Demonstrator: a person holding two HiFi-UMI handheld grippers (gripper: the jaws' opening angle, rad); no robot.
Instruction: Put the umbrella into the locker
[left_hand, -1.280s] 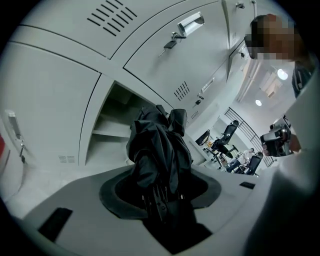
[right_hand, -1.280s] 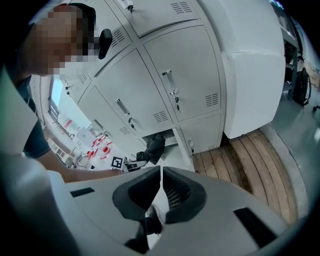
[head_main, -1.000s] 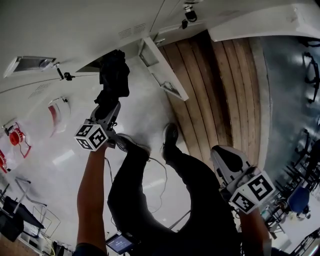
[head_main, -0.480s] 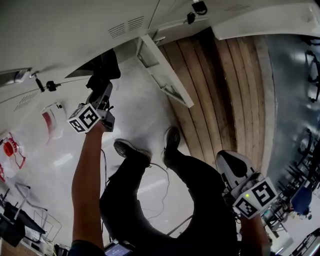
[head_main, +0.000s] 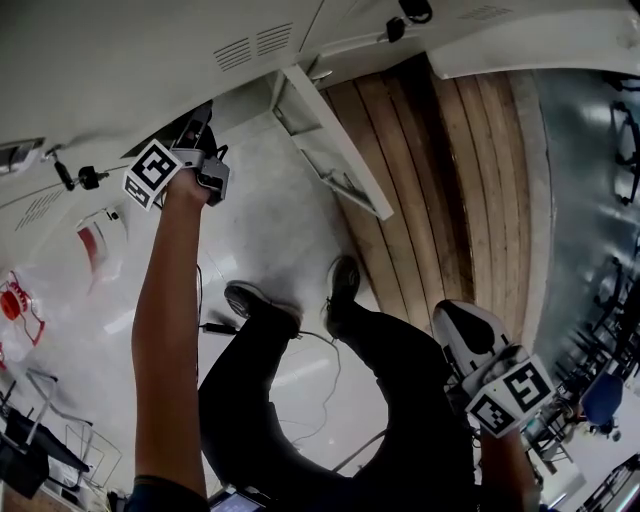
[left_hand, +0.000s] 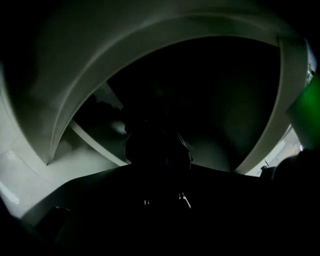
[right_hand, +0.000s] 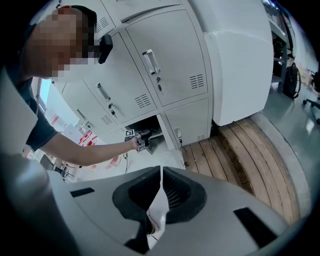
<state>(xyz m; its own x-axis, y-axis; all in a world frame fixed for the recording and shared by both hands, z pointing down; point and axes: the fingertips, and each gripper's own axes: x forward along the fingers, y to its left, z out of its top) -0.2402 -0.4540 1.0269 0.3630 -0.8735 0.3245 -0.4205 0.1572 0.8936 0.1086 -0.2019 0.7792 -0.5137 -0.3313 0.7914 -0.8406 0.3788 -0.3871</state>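
Note:
In the head view my left gripper (head_main: 197, 128) reaches into the dark bottom compartment of the grey locker (head_main: 120, 60); only its marker cube and the person's arm stay outside. The black umbrella (left_hand: 157, 150) shows in the left gripper view as a dark bundle between the jaws, inside the locker's shadowed interior, and the gripper is shut on it. From the right gripper view, the left gripper (right_hand: 140, 138) sits at the compartment's mouth. My right gripper (head_main: 447, 318) hangs low beside the person's leg, and its jaws (right_hand: 160, 172) are shut on nothing.
The open locker door (head_main: 335, 155) swings out to the right of the compartment. A wooden platform (head_main: 450, 190) lies beyond it. The person's legs and shoes (head_main: 262, 298) stand on the pale floor with a cable (head_main: 310, 345). Closed locker doors (right_hand: 165, 55) rise above.
The left gripper has carried the umbrella up the picture and into the locker compartment, where the umbrella has gone out of the head view's sight. The right gripper has hardly shifted.

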